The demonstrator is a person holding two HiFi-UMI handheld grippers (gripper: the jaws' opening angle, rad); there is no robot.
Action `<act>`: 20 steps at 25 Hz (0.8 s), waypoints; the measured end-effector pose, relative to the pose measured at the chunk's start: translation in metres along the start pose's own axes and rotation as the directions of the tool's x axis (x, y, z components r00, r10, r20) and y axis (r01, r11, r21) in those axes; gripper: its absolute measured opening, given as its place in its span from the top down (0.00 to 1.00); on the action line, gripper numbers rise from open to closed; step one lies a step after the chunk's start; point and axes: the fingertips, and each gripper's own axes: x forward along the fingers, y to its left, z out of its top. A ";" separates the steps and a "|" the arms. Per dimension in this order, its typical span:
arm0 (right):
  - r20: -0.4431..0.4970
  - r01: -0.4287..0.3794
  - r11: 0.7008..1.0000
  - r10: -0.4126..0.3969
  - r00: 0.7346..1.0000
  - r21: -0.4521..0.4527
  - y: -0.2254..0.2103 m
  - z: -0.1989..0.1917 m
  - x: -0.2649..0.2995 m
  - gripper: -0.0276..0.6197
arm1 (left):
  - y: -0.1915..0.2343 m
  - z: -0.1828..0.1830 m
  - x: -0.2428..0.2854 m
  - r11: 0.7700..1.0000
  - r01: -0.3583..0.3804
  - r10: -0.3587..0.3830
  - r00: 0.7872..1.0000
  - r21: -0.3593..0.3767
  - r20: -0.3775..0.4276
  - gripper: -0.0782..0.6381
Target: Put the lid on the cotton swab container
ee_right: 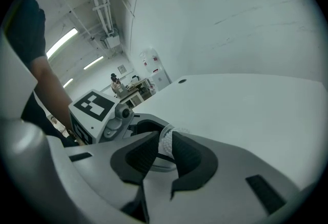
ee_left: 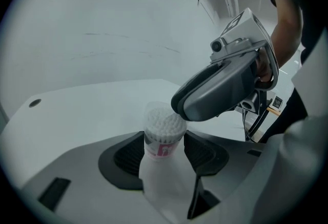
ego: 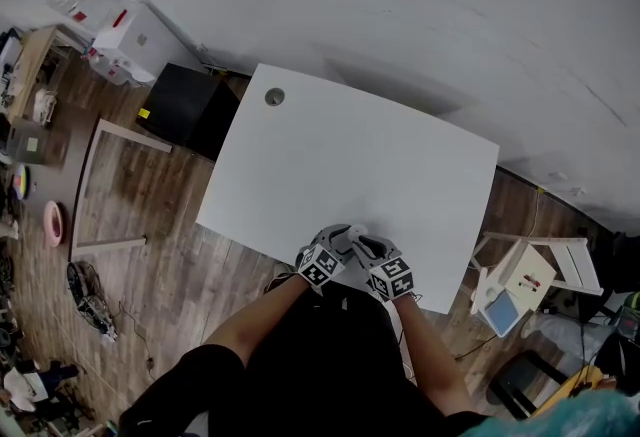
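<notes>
A small clear cotton swab container with a pink label stands upright between the jaws of my left gripper, which is shut on its body. White swab tips fill its top, and a clear lid sits over them. My right gripper reaches in from the right onto that top. In the right gripper view its jaws stand narrow, with the lid and swab tips pinched between the pads. In the head view both grippers meet at the near edge of the white table.
The table has a round cable hole at its far left corner. On the wooden floor are a black box and a wooden frame to the left, and a white stool to the right. A wall stands behind.
</notes>
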 end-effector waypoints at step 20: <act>-0.040 0.148 0.979 -0.155 0.987 -0.139 -0.010 -0.001 0.009 0.89 | 0.003 0.001 0.004 1.000 -0.005 0.005 1.000 -0.029 0.010 0.55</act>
